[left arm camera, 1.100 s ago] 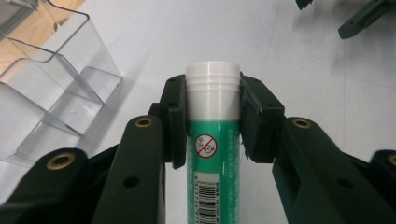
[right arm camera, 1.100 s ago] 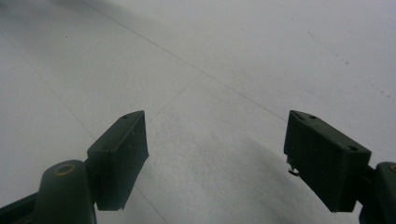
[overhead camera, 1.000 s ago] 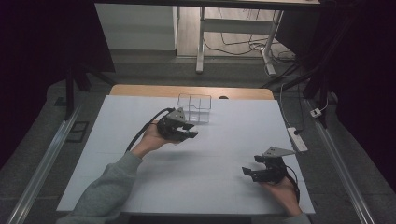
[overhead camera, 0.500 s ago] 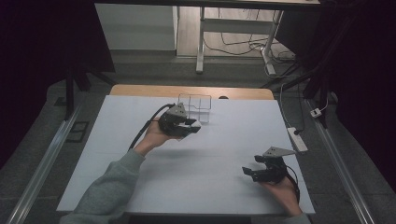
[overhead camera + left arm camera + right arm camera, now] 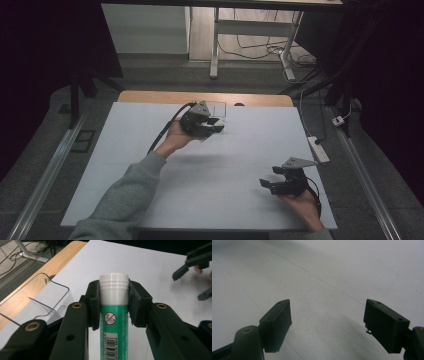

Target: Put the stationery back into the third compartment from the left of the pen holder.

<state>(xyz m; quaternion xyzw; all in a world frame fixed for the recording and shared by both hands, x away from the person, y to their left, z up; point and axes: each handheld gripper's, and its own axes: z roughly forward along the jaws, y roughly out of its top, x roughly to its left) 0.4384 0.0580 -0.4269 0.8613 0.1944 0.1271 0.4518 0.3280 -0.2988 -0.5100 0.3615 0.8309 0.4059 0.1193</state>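
Note:
A green tube with a white ribbed cap (image 5: pixel 114 315) stands between the jaws of my left gripper (image 5: pixel 114 306), whose pads press on it just below the cap. In the high view the left gripper (image 5: pixel 214 125) hovers near the table's far edge, right beside a clear plastic box (image 5: pixel 218 108). That clear plastic box (image 5: pixel 37 302) lies to the left in the left gripper view. My right gripper (image 5: pixel 267 182) rests low at the near right of the white table (image 5: pixel 150 125), jaws apart. In the right gripper view its fingertips (image 5: pixel 276 322) stand wide over bare white table with nothing between them.
A wooden strip (image 5: pixel 150 96) runs along the table's far edge. A white power strip (image 5: pixel 319 149) lies on the floor off the right edge. Cables and desk legs (image 5: pixel 215 45) stand beyond the table. The other gripper (image 5: pixel 192 263) appears at the upper right of the left gripper view.
My left hand has carried the tube toward the far edge and a little upward, closer to the clear box. The right gripper has stayed in place.

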